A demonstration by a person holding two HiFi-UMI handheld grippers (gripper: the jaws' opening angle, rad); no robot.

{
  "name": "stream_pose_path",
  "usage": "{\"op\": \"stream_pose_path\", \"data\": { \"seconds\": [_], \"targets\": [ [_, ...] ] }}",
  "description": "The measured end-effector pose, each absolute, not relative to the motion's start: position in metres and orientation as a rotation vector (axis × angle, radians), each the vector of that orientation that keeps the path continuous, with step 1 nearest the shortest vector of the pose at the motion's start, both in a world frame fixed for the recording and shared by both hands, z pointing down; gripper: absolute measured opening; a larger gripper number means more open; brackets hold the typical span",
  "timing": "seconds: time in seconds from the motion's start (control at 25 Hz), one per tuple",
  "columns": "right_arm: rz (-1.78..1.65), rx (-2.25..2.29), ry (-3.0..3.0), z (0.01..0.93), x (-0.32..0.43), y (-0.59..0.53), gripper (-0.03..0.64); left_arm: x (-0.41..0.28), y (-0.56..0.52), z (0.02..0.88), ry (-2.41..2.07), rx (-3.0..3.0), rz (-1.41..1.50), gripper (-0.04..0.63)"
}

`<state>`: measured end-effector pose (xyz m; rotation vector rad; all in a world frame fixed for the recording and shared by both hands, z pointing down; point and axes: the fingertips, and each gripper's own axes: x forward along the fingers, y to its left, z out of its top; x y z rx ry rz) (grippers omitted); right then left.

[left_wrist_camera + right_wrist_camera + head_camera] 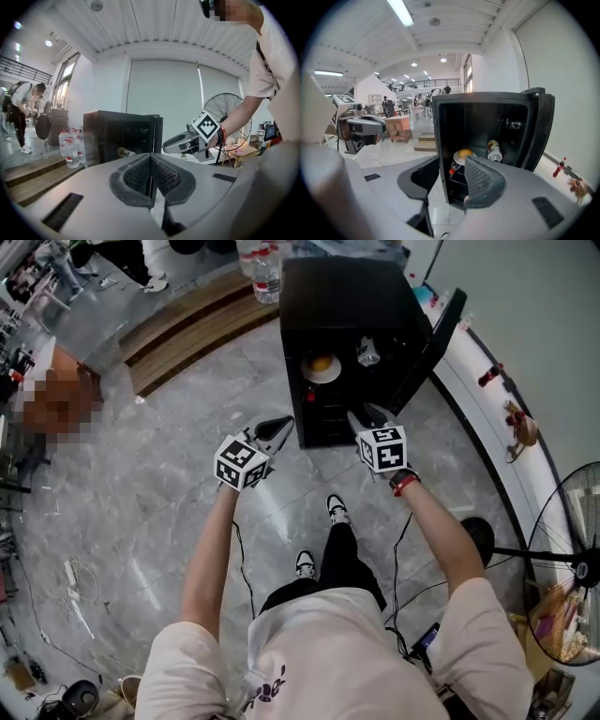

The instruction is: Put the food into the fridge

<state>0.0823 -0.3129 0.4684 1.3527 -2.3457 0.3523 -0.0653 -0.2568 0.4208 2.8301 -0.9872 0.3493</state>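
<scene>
Grey marble floor (141, 512) underfoot. L gripper (279, 427) pressed together, empty; R gripper (370, 415) spread, nothing btwn. Ahead, fridge (347, 296), door (442, 329) open: yellow food (322, 363) on plate (308, 377) + can (367, 352) already inside. Prob only door left to shut. Straight look into shelves from R gripper view only; from L gripper view just fridge side, water bottles (70, 150) beyond.

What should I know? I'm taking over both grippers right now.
Left gripper: shut, empty.
Right gripper: jaws apart, nothing between them, facing the fridge.
Things: fridge door stands open; inside, a plate of orange food with a can beside it.
Done: food appears stored.
Left: probably only closing the door.
</scene>
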Motion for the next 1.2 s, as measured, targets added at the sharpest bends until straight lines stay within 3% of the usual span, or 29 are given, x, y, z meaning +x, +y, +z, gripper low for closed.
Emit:
{"op": "stream_pose_path", "data": {
  "seconds": [1.2],
  "targets": [
    [0.291,1.74,-2.423,0.353,0.077,-0.182,0.054,-0.161,-0.149,0.334,-1.632,2.545,0.217,0.018]
  ]
}}
